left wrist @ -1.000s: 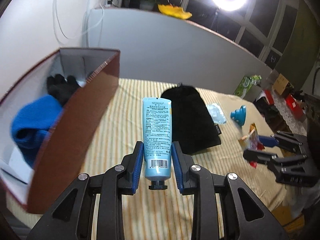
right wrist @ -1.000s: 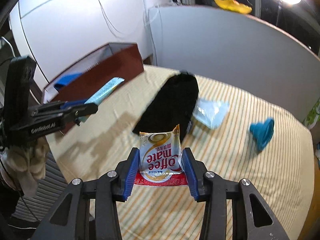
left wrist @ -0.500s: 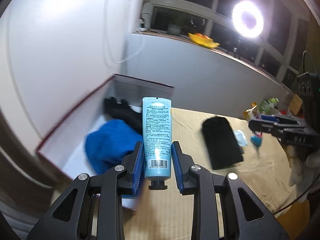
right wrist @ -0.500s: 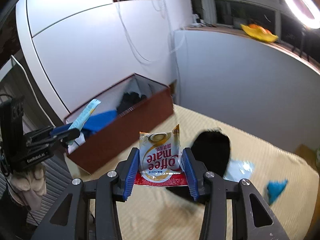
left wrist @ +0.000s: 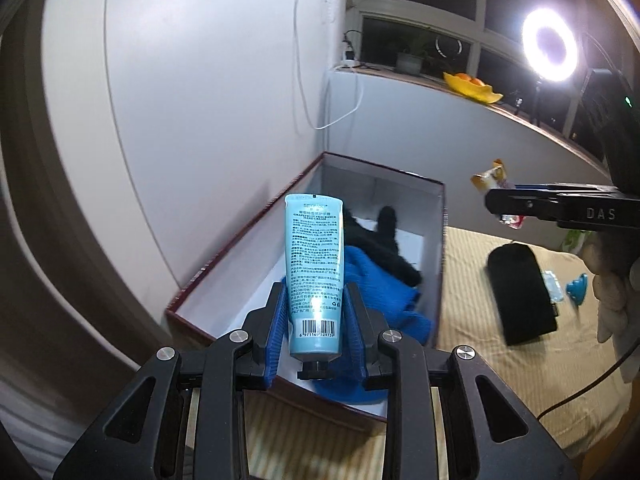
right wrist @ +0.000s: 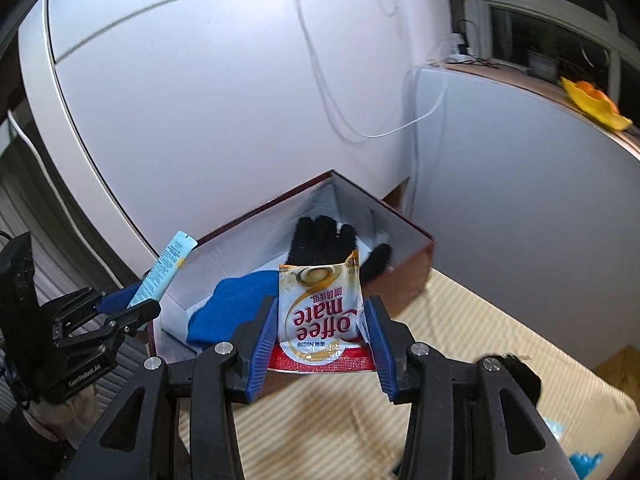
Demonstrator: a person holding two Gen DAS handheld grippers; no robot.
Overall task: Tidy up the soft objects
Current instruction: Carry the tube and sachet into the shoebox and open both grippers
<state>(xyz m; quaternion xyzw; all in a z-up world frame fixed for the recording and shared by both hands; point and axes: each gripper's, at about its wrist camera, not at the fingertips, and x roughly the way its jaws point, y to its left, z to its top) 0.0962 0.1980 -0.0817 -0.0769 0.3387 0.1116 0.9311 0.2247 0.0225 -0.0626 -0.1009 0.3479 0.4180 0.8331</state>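
While grippers [left wrist: 315, 320] [right wrist: 320, 322] hover, tube [left wrist: 314, 272], sachet [right wrist: 320, 312] clamped over box [left wrist: 440, 216]

The box [left wrist: 443, 216] is standing at the left end of the surface [left wrist: 472, 272], against the wall. Inside it, the glove [right wrist: 320, 244] is lying toward the far end and the knitted cloth [right wrist: 236, 304] is lying nearer. The left tongs [left wrist: 315, 316] are holding the hand cream tube [left wrist: 314, 272] above the box's near end. The right tongs [right wrist: 320, 332] are holding the Coffee-mate sachet [right wrist: 320, 308] over the box's right side. The pouch [left wrist: 520, 288] is lying on the surface to the right of the box.
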